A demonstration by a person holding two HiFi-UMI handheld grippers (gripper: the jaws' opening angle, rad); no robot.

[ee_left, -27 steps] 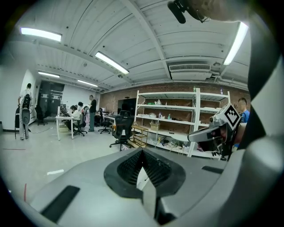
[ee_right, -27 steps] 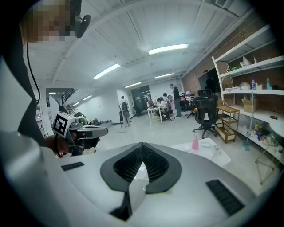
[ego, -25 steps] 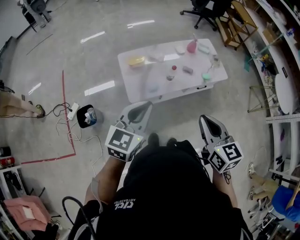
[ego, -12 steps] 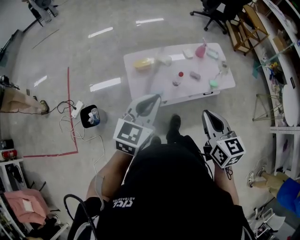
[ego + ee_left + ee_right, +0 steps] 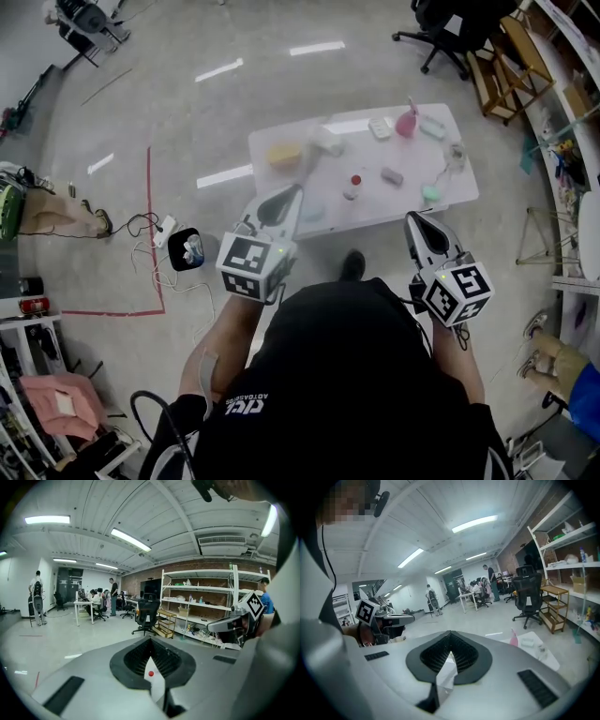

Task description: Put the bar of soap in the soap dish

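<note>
Open workshop, concrete floor, a low white table (image 5: 412, 202) ahead of the person. The soap and the soap dish are presumably among the small items scattered on its top, but they are too small from here to tell which is which. A yellow block (image 5: 286, 153) towards its far left corner is a candidate, unconfirmed. Both the left gripper (image 5: 281, 202) and the right gripper (image 5: 420, 230) are clenched with nothing between the jaws, short of the table. Step judged: approach, nothing grasped yet. Next calls for closing in, picking out the bar, and opening one pair of jaws over it
</note>
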